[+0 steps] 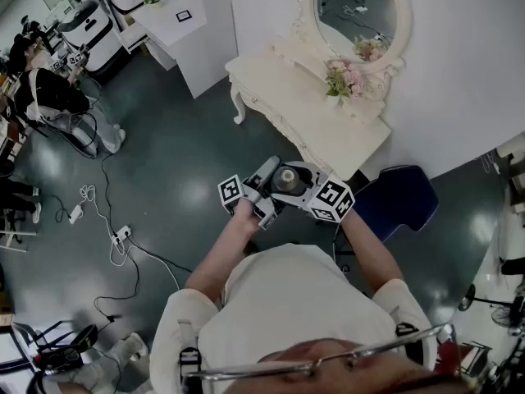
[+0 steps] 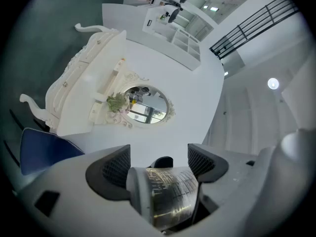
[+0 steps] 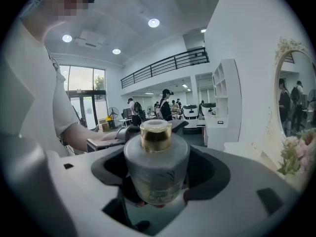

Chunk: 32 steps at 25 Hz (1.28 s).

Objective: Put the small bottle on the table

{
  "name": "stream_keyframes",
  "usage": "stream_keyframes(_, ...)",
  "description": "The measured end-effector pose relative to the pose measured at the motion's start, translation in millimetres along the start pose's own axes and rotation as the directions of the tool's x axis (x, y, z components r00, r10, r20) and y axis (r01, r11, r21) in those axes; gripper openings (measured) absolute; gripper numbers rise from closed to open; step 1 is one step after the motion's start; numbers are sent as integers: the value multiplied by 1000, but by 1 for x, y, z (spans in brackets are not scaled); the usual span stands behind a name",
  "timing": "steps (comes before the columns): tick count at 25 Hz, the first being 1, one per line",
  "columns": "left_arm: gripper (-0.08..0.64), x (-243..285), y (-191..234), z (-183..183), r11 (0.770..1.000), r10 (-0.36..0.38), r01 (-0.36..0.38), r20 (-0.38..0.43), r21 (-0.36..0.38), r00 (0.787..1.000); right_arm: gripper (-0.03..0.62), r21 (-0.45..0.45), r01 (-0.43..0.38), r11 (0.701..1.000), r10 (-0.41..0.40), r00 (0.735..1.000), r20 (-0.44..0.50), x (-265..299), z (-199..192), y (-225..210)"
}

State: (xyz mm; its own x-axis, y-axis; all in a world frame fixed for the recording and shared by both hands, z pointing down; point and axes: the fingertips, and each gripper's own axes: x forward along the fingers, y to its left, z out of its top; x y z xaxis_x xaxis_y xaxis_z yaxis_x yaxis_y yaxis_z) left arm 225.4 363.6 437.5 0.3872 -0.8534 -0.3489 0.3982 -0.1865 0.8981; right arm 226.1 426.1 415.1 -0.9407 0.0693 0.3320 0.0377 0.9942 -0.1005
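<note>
the white carved dressing tabletop [image 1: 328, 130] stands well ahead, so we should carry level and set down upright. our right tongs [image 3: 157, 154] grip the small frosted gold-capped bottle [image 1: 287, 179] before our chest; left tongs [image 2: 159, 163] straddle it wide, pressing or not we cannot tell. only their view shows its printed label.

Table top [image 1: 275, 84] bare in front; flowers [image 1: 343, 78] crowd back; blue chair [image 1: 402, 199] alongside.
</note>
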Motion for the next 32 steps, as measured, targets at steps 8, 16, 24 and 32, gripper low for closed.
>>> stream_keyframes(8,354,3,-3,3,1000,-11,11,-6,-4,1000,344,-2,6,1000,-6,1000,-8,3,1,-3)
stream_keyframes(16,354,-5,-3,7,1000,-11,11,-9,-20,1000,344,20,12,1000,-12,1000,2,10,1,0)
stream_keyframes(24,354,-23,-17,18,999,-26,26,-12,-22,1000,344,2,14,1000,-14,1000,-6,31,9,12)
stream_keyframes(32,354,-57,-27,42,1000,-22,22,-12,-13,1000,342,-13,4,1000,-4,1000,-13,70,13,30)
